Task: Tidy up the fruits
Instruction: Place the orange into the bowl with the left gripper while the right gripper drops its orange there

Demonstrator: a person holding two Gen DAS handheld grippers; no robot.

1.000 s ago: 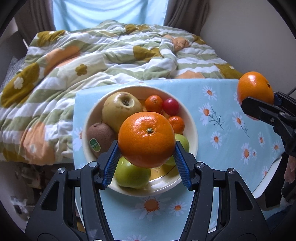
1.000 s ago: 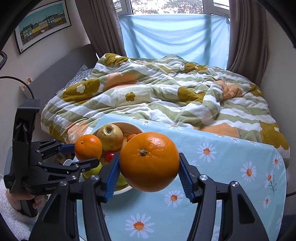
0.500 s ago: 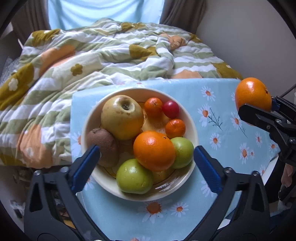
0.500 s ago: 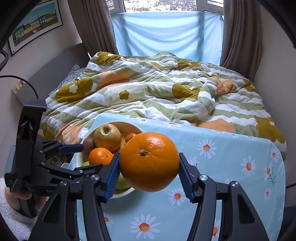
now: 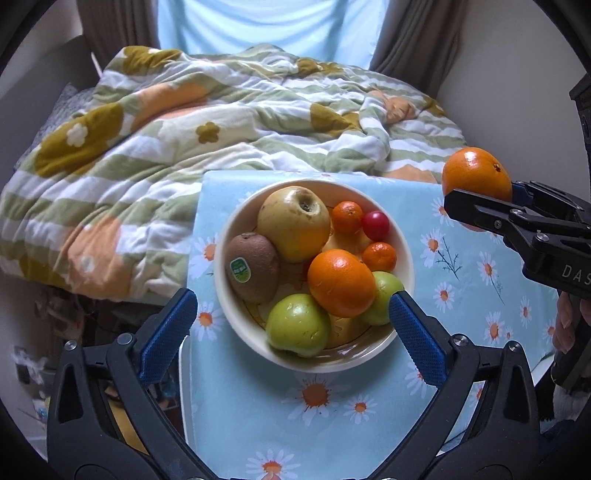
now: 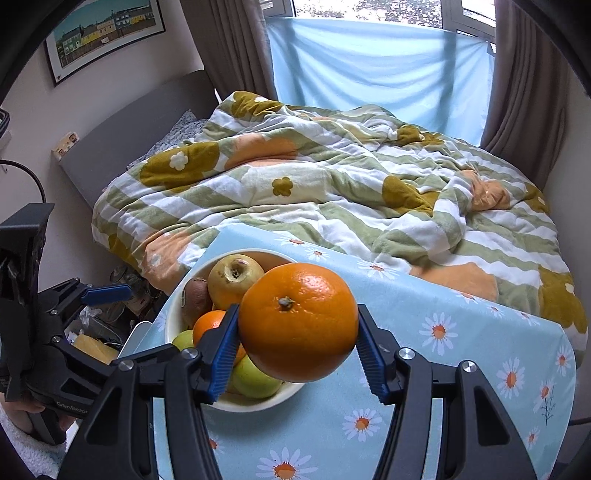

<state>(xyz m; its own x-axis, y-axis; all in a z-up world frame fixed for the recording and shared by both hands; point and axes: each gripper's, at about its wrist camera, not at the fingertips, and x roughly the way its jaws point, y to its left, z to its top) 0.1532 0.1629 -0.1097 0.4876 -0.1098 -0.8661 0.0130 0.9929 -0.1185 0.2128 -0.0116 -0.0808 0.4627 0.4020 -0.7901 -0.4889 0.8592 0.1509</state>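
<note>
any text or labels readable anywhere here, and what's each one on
"DAS": white letters on the black body of the right gripper, cut off at the picture's edge in the left wrist view.
"GenRobo": white letters on the black body of the left gripper, partly hidden in the right wrist view.
Green and white sticker on the kiwi: print too small to read.
Framed picture on the wall: coloured houses, no readable words.

Open left claw (image 5: 291, 317) above fruit bowl (image 5: 408, 258); right claw (image 5: 480, 206) grips orange (image 5: 474, 173).
</note>
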